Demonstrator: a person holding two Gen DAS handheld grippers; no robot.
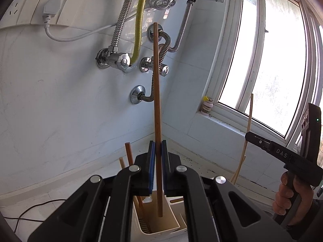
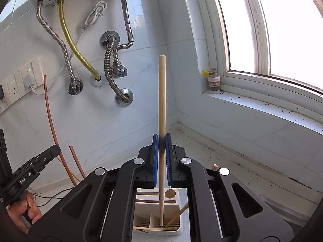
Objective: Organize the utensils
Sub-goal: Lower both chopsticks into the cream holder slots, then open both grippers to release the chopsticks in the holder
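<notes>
My left gripper is shut on a dark brown chopstick that stands upright. Its lower tip hangs inside a white utensil holder on the counter. Two more brown sticks lean in that holder's left side. My right gripper is shut on a pale bamboo chopstick, also upright, with its thin tip down in a compartment of the white holder. Pale sticks lie slanted in that compartment. Each view shows the other gripper at its edge, the right gripper and the left gripper.
Metal hoses and valves and a yellow hose hang on the tiled wall behind. A small bottle stands on the window sill at right. Wall sockets and a black cable are at left. A hand holds the right gripper.
</notes>
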